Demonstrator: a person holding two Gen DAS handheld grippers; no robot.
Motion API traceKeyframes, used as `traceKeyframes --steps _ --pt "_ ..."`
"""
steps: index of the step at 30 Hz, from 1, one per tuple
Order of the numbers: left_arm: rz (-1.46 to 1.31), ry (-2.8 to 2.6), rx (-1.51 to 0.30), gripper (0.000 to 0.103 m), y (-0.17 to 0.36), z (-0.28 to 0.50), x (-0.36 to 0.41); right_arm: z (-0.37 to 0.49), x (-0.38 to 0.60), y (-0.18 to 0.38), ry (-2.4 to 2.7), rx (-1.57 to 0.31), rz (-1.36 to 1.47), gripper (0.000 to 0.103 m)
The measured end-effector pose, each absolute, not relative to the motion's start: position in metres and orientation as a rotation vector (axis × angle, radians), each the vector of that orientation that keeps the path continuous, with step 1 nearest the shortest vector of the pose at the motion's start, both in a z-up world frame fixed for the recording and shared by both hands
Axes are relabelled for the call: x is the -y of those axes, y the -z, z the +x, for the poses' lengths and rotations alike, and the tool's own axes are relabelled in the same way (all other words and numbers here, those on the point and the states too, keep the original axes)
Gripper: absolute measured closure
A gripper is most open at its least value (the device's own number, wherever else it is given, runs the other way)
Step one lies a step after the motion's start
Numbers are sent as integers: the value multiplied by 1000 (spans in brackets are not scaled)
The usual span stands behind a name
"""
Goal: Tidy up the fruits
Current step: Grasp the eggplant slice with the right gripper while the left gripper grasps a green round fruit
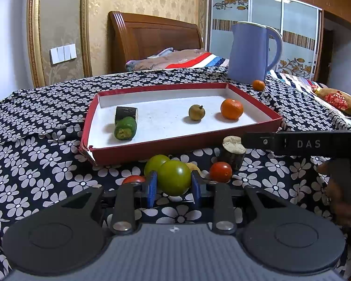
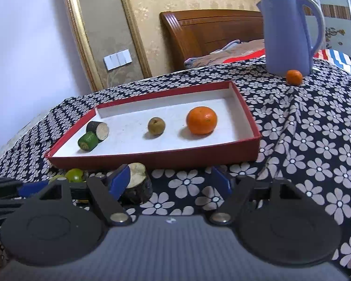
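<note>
While the left gripper point(image 1: 174, 182) clasps a green tomato point(image 1: 174, 177) between its blue pads, we record a second green tomato point(image 1: 155, 164) touching it just behind and red tomatoes point(image 1: 220, 171) to either side. Ahead lies the red tray point(image 1: 138, 146), holding an orange point(image 1: 231, 109) and a brown fruit point(image 1: 196, 112). We find the right gripper point(image 2: 173, 182) spread wide, grasping nothing; a cut stump piece point(image 2: 138, 182) sits beside its left finger.

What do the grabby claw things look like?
Each gripper, left gripper and right gripper, has blue finger pads on black arms with silver bolts, two round black discs, and a ribbed grey body. White letters "DAS" mark the black right gripper's side.
</note>
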State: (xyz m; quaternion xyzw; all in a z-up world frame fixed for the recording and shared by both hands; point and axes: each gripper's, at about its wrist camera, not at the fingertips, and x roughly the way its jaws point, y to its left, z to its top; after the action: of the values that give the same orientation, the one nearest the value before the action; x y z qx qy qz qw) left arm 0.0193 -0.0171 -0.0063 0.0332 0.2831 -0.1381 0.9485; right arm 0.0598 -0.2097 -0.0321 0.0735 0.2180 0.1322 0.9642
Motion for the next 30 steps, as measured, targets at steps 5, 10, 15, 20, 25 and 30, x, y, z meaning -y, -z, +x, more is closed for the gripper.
traceKeyframes --steps 5,10,15,20,25,30 --pt "63 279 -577 73 7 19 16 64 196 32 -301 -461 110 29" --pt "43 280 -582 73 7 21 13 78 184 35 -328 -519 89 33" --pt "41 288 -583 73 7 21 13 83 177 37 -326 -526 72 34" --pt "39 291 -584 73 8 21 13 85 173 37 -326 -526 66 50" --pt "39 298 -585 73 9 20 13 84 173 38 -350 -523 79 69" --pt "50 298 -584 73 9 19 16 80 168 37 -359 -508 47 72"
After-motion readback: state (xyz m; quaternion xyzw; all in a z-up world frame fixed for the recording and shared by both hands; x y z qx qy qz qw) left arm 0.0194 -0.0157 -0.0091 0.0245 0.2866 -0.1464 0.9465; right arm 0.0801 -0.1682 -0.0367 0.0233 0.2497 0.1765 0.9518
